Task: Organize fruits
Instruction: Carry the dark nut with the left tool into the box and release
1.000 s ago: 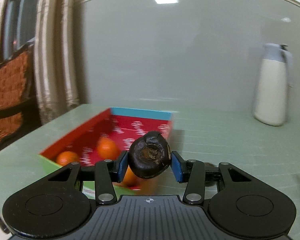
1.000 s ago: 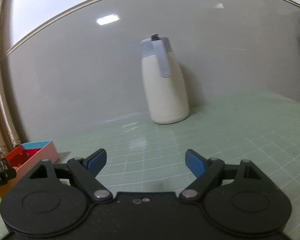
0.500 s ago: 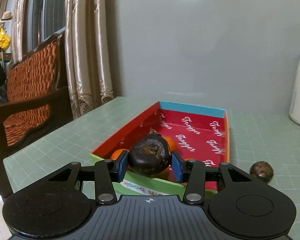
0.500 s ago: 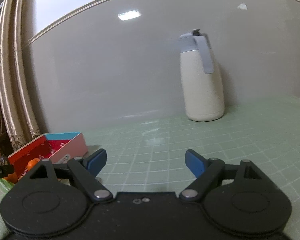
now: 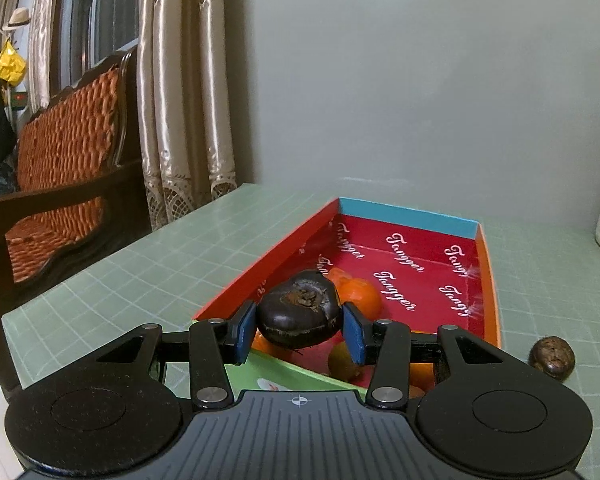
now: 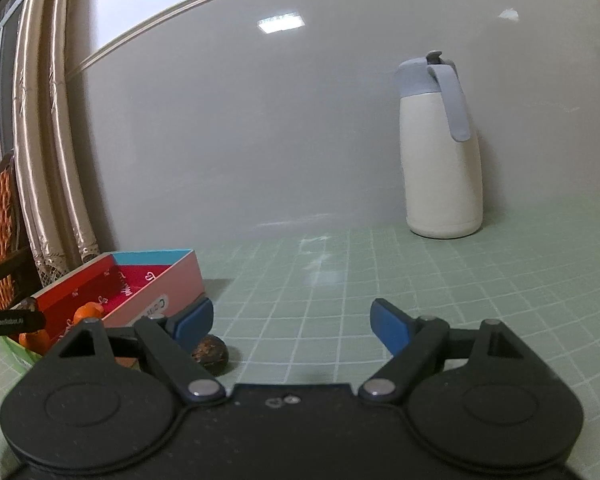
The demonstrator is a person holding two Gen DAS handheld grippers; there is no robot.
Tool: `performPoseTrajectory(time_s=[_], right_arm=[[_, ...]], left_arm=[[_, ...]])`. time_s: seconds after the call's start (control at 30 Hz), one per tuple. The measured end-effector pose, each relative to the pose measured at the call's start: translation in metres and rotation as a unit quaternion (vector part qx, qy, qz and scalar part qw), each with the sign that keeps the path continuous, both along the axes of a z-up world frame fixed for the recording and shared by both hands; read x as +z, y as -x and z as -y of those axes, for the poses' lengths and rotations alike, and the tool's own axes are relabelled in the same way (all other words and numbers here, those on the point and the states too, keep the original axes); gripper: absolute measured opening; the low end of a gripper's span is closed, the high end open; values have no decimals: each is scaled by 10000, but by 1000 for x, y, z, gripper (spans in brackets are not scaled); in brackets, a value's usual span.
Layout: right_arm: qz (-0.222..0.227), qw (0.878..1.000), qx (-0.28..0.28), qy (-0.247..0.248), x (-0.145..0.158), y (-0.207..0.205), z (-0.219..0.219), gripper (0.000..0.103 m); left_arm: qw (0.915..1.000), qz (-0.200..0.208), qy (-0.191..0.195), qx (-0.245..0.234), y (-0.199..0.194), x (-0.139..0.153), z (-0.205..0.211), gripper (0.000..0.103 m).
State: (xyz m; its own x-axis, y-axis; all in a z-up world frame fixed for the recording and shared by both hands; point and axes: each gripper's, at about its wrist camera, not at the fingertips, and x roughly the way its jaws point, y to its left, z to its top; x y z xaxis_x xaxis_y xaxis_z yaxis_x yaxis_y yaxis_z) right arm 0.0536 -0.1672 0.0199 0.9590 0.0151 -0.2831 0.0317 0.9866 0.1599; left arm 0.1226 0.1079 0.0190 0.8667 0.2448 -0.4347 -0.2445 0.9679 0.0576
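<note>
My left gripper [image 5: 299,330] is shut on a dark brown round fruit [image 5: 298,314] and holds it over the near end of a red box [image 5: 404,256] with a blue far wall. Several orange fruits [image 5: 360,298] lie in the box under it. A second dark brown fruit [image 5: 551,358] lies on the green mat right of the box; it also shows in the right wrist view [image 6: 212,354], by the left finger [image 6: 194,320]. My right gripper [image 6: 292,324] is open and empty, low over the mat right of the box [image 6: 140,284].
A white jug with a grey-blue lid and handle [image 6: 440,152] stands at the back near the grey wall. A wooden chair with orange woven back [image 5: 60,160] and curtains [image 5: 180,100] stand left of the table. The table's left edge [image 5: 100,264] is close to the box.
My left gripper has swung left with the dark fruit, from beside the box to over its near end. My right gripper has turned left, so the box and second dark fruit came into view.
</note>
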Motion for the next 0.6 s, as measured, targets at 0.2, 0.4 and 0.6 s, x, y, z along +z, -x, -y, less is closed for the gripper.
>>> performPoseTrajectory(time_s=[0.2, 0.4, 0.6], right_arm=[[-55, 10000, 50, -27, -2, -4, -4, 85], [-151, 9998, 94, -66, -5, -9, -5, 85], [-273, 9993, 247, -120, -7, -16, -11, 85]], left_arm=[[9999, -92, 7, 81, -9, -2, 0, 46], [9998, -155, -23, 123, -14, -3, 3, 48], [9996, 106, -102, 233, -4, 4, 5, 103]])
